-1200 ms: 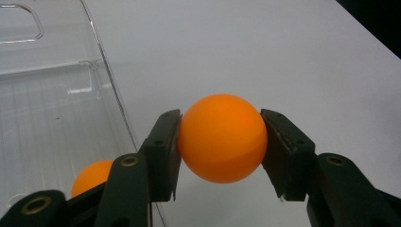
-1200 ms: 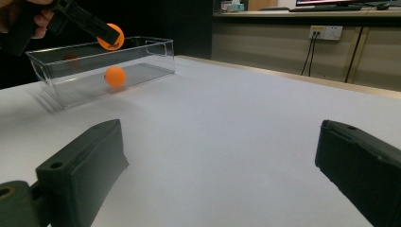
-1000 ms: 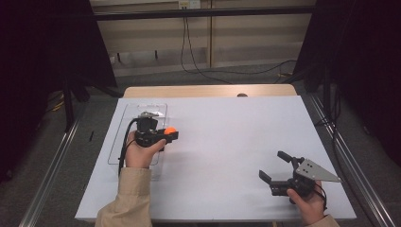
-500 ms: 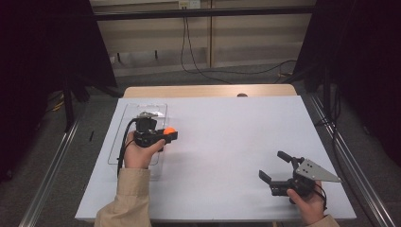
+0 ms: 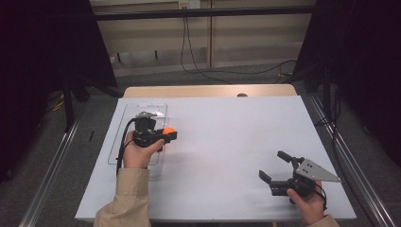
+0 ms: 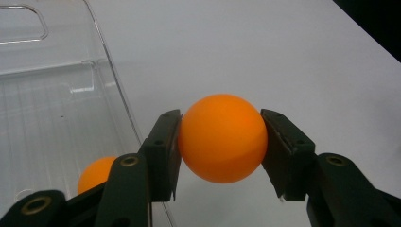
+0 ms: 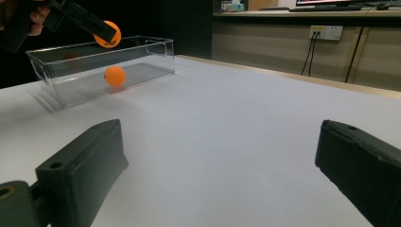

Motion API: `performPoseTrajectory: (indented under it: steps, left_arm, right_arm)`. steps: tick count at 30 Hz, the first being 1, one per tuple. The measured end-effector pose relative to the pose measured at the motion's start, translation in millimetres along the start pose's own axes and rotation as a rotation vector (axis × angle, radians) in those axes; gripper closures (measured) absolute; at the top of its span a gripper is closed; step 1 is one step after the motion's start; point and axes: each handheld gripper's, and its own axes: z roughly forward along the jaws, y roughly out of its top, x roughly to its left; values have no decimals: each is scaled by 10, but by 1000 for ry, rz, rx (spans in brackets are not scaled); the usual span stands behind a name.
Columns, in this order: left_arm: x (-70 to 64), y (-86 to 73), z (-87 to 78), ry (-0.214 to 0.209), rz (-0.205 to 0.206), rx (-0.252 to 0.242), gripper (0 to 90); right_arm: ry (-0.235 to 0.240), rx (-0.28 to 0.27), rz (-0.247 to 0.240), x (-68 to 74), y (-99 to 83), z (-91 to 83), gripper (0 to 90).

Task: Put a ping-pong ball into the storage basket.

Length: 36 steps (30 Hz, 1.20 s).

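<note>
White tabletop (image 5: 227, 142) lies bare; left gripper (image 6: 221, 142), clenched on the orange ball (image 6: 222, 137), should clear the clear bin's (image 6: 56, 104) wall before releasing; right gripper (image 5: 279, 166) waits agape.

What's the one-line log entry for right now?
left gripper: shut on orange ball, beside clear bin | second ball in bin | right gripper: open, empty

This looks like a lab or test room set up for recording. A white table (image 5: 227, 142) stands inside a metal frame (image 5: 203, 13), with black curtains (image 5: 42, 71) hung on both sides. Cables (image 5: 198, 61) trail down a bare panelled wall from a socket (image 7: 324, 32). Behind, a desk (image 7: 302, 12) carries what may be a monitor, though it is blurry.
</note>
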Motion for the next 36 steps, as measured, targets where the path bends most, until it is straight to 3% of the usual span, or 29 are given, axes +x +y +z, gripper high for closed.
performPoseTrajectory:
  steps: [36]
  left_arm:
    - [84,-2,-114,5,-15,-15,508]
  right_arm:
    - [1,3,1,0,-2,15,18]
